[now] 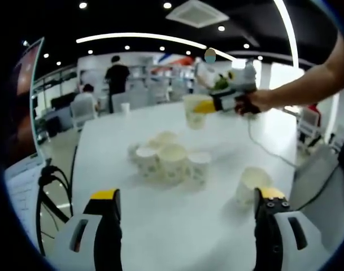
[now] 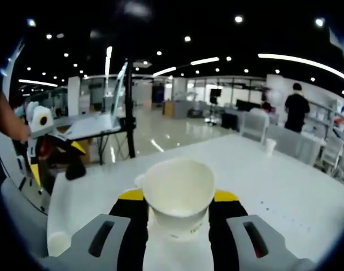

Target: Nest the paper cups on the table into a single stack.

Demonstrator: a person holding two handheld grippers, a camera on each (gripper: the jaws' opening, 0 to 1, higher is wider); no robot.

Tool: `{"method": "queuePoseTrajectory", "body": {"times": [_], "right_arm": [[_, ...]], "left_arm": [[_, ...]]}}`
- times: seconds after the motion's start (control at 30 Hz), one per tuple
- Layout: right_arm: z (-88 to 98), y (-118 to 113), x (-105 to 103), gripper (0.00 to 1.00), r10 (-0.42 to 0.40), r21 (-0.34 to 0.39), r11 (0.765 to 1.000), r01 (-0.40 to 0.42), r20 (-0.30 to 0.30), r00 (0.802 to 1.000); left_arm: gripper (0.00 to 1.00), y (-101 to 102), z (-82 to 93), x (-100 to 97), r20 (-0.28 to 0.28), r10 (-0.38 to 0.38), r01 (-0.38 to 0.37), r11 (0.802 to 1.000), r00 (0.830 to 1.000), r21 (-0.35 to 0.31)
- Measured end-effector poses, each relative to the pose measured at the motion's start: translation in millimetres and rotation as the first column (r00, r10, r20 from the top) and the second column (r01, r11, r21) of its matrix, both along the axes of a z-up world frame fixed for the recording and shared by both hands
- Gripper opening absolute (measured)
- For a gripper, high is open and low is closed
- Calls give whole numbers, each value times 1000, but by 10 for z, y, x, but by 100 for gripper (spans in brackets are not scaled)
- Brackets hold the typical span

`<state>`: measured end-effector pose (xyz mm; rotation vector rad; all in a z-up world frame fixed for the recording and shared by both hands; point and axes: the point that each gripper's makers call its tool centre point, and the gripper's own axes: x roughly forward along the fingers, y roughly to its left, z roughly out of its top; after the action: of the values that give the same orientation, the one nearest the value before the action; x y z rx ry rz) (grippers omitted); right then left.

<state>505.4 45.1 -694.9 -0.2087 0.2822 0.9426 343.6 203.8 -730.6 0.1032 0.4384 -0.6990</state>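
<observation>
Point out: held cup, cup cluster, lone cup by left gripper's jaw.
held cup [image 2: 178,195], right gripper view, its inner wall.
cup cluster [image 1: 172,160], left gripper view, front middle cup's rim.
lone cup [image 1: 252,183], left gripper view, its side wall.

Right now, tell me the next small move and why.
Probably lower the right gripper, shut on a paper cup held above the table, onto one upright cup in the cluster to nest it. The left gripper is open and holds nothing, near a lone cup.
</observation>
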Motion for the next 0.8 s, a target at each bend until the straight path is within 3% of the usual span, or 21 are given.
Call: {"method": "queuePoseTrajectory", "body": {"times": [0.8], "right_arm": [[138, 27, -276, 39, 11, 13, 1000, -11, 0, 1000]], "left_arm": [[97, -14, 62, -38, 7, 5, -5, 1000, 1000, -16]]}}
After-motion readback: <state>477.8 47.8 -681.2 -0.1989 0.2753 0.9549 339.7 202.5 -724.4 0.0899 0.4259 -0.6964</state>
